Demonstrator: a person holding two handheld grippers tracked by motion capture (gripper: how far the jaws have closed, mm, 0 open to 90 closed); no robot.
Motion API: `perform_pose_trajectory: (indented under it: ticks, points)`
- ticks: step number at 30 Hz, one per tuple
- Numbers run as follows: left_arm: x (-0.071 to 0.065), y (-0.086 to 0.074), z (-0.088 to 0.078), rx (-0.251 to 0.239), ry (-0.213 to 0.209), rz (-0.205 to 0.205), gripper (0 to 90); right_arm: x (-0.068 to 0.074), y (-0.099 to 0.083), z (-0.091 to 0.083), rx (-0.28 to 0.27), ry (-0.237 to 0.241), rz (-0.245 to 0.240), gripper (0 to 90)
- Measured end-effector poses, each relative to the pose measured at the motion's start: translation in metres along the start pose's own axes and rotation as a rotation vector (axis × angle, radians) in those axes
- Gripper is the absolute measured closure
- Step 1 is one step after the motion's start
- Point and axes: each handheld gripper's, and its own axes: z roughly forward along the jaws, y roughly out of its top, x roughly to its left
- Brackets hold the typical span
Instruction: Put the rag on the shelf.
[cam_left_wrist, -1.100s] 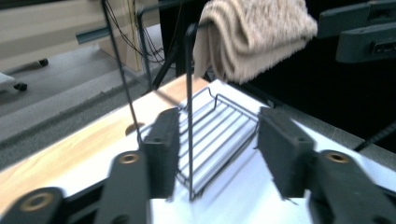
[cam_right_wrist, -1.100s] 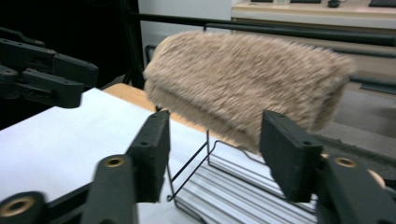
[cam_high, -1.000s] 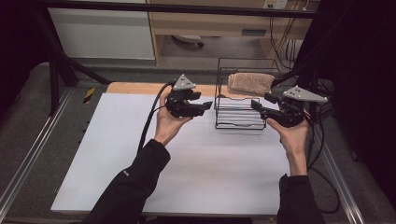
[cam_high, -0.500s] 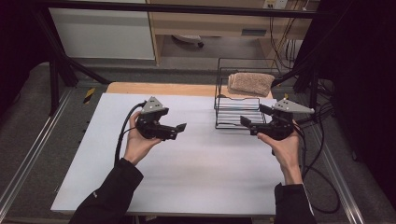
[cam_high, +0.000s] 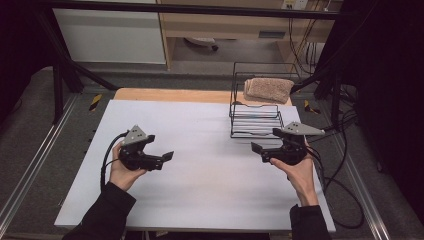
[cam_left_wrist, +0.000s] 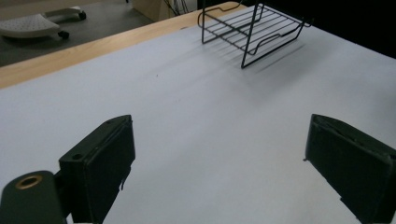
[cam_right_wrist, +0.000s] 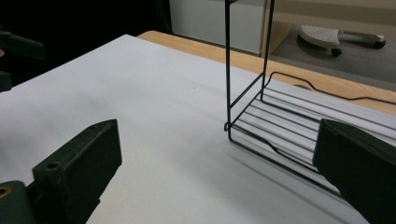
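Both hands have drawn back from the wire rack (cam_high: 255, 119) near the table's far right corner; the left gripper (cam_high: 167, 156) and right gripper (cam_high: 256, 148) have just opened wide, both empty, so the folded towel (cam_high: 268, 89) looks delivered.

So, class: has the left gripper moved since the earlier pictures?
Yes. The left gripper has drawn away from the wire rack, toward the table's near left, its jaws just opened, empty.

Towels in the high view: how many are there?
1. A folded brown towel lies on the top shelf of the black wire rack at the table's far right. Nothing lies on the lower shelf.
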Motion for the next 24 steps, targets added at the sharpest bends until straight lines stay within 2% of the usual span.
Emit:
perform_pose_trajectory:
  ticks: [5,12,18,24]
  points:
    - [0.008,-0.027,-0.008,0.02,0.01,-0.02,8.3,0.001,-0.014,-0.001,0.005,0.019,0.02,0.9]
    - [0.018,-0.054,-0.018,0.031,0.018,-0.049,8.3,0.001,-0.035,0.002,0.029,0.044,0.034,0.7]
    - [0.022,-0.069,-0.026,0.044,0.026,-0.061,8.3,0.001,-0.057,0.007,0.069,0.072,0.025,0.5]
    - [0.024,-0.08,-0.032,0.06,0.031,-0.049,8.4,-0.003,-0.079,0.008,0.096,0.092,0.032,0.5]
